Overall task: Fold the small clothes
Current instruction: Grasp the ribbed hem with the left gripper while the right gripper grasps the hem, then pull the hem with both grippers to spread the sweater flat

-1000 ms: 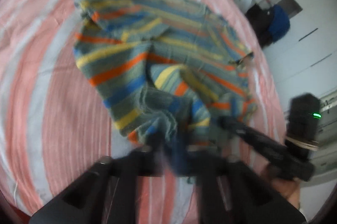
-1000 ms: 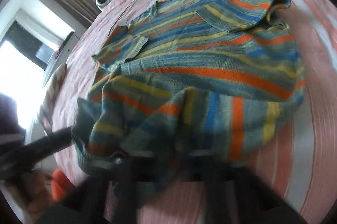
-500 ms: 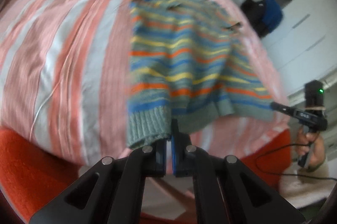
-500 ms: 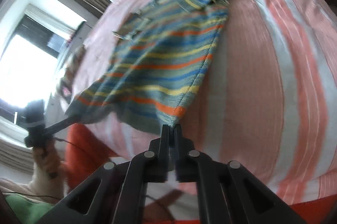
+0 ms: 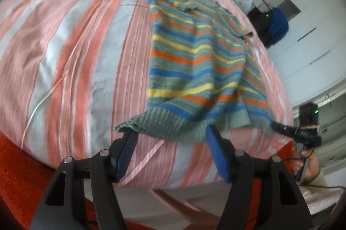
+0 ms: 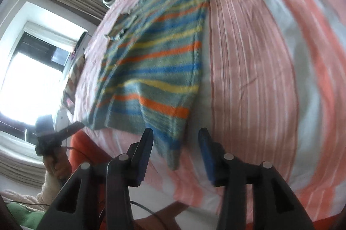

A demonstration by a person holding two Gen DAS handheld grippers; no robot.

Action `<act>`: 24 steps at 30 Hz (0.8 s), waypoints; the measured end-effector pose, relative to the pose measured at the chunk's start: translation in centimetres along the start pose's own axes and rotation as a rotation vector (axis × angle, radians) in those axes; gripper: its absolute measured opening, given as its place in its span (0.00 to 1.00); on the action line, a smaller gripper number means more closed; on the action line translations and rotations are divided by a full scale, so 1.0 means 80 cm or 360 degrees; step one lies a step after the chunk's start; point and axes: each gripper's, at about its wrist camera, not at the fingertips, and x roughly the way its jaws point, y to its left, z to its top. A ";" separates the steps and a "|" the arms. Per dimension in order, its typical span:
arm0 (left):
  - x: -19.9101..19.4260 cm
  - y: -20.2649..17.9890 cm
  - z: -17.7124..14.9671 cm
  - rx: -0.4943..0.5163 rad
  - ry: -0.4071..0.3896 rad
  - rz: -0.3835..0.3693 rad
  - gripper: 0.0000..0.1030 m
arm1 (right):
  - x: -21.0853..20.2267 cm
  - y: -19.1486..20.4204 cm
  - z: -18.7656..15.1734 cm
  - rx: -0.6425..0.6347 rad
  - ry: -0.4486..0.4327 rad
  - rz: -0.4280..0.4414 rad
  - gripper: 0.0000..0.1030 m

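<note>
left claw (image 5: 170,132): just opened, wide | right claw (image 6: 175,132): just opened | sweater (image 5: 194,61): released, now spread flat

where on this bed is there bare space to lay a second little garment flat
Left of the striped sweater the pink-striped bedspread is bare, except for a thin white cord. In the right wrist view the side beyond it is bare too. It is crowded at the hem, between the open left gripper and right gripper.

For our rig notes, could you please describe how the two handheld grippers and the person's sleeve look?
Both the left gripper and the right gripper have black angular plastic fingers with silver rivets and blue pads. A camera block shows a green light; a thin black cable trails below. The sleeve is cream.
</note>
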 end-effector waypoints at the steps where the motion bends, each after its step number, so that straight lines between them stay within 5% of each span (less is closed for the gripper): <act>1: -0.006 0.001 -0.002 -0.0009 -0.0016 -0.0023 0.65 | 0.001 0.000 -0.003 0.0008 0.0007 0.0024 0.43; 4: -0.020 0.008 -0.003 -0.0037 -0.0051 -0.0124 0.75 | -0.001 0.006 -0.010 -0.0027 0.0003 0.0088 0.44; 9: 0.008 0.014 0.006 -0.0077 0.0012 -0.0064 0.74 | 0.004 0.008 -0.002 -0.0046 -0.0034 0.0092 0.45; 14: -0.012 0.038 0.007 -0.0232 -0.0052 -0.0184 0.74 | 0.001 0.015 0.001 -0.0081 -0.0034 0.0107 0.45; 18: -0.027 0.025 0.001 -0.0072 -0.0021 -0.0190 0.74 | 0.000 0.018 0.003 -0.0113 -0.0061 0.0037 0.44; 20: -0.024 0.008 -0.005 0.0064 0.0025 -0.0140 0.74 | 0.004 0.014 0.006 -0.0126 -0.0038 -0.0019 0.04; 24: -0.030 0.002 -0.008 0.0147 0.0017 -0.0074 0.75 | -0.029 0.001 0.010 -0.0161 -0.0049 -0.0209 0.04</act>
